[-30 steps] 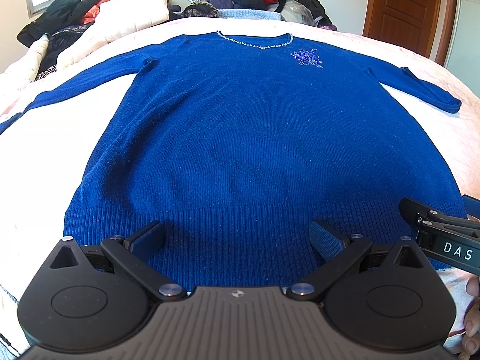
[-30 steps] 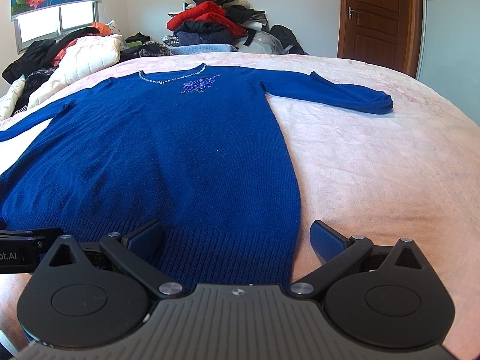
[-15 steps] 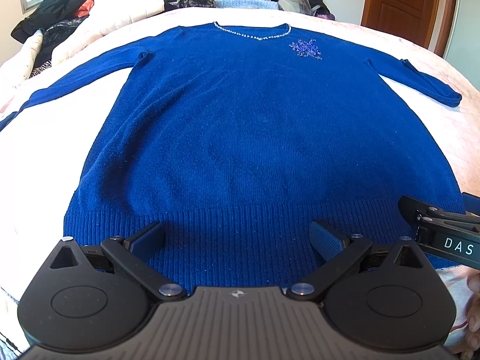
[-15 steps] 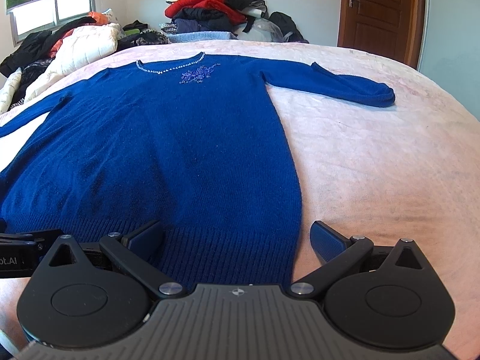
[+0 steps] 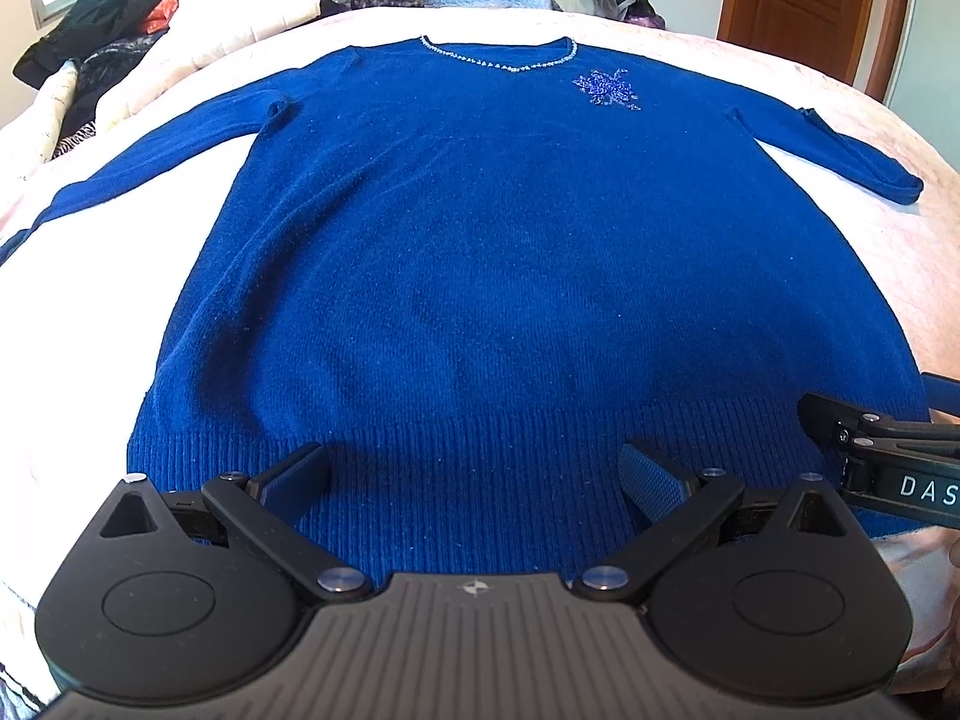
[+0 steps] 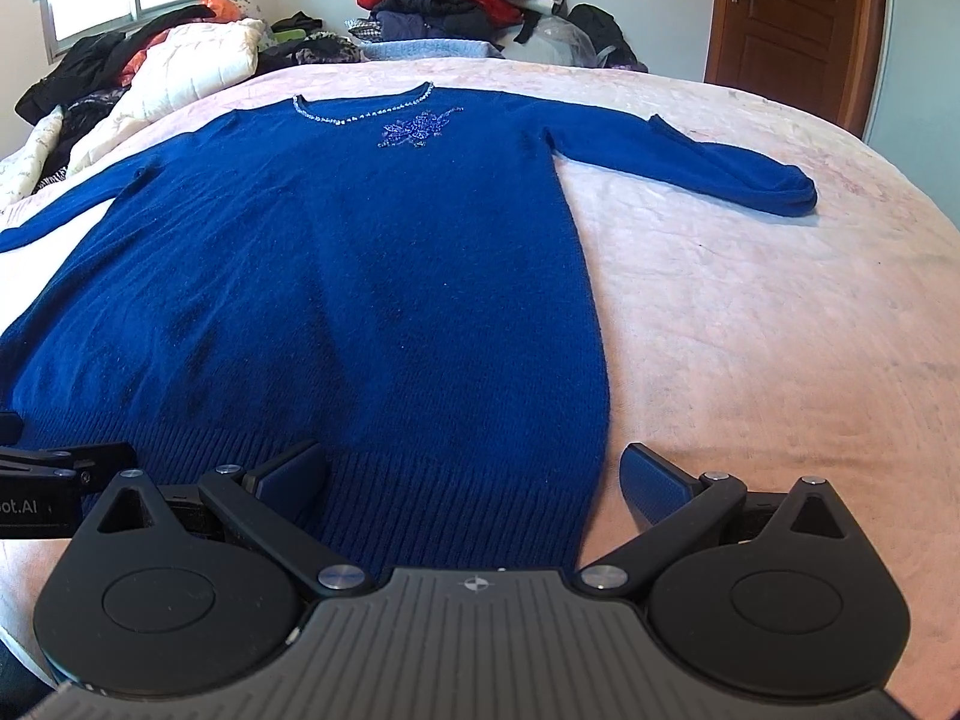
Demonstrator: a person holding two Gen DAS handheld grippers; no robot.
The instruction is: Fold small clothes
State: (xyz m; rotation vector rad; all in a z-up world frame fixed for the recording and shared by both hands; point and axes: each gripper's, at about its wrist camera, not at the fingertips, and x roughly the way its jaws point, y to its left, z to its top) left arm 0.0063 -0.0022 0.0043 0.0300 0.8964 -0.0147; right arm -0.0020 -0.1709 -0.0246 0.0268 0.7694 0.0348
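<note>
A: Where does your garment lie?

B: Your blue sweater [image 5: 510, 264] is spread flat, front up, on the pink bedspread [image 6: 750, 312], both sleeves out to the sides, neckline far from you, ribbed hem [image 5: 480, 468] nearest.

A: And your fingers?

B: Your left gripper [image 5: 474, 474] stands wide open above the hem, holding nothing. Your right gripper [image 6: 474, 474] is equally wide open and empty, straddling the hem's right corner: one finger over knit, the other over bedspread.
</note>
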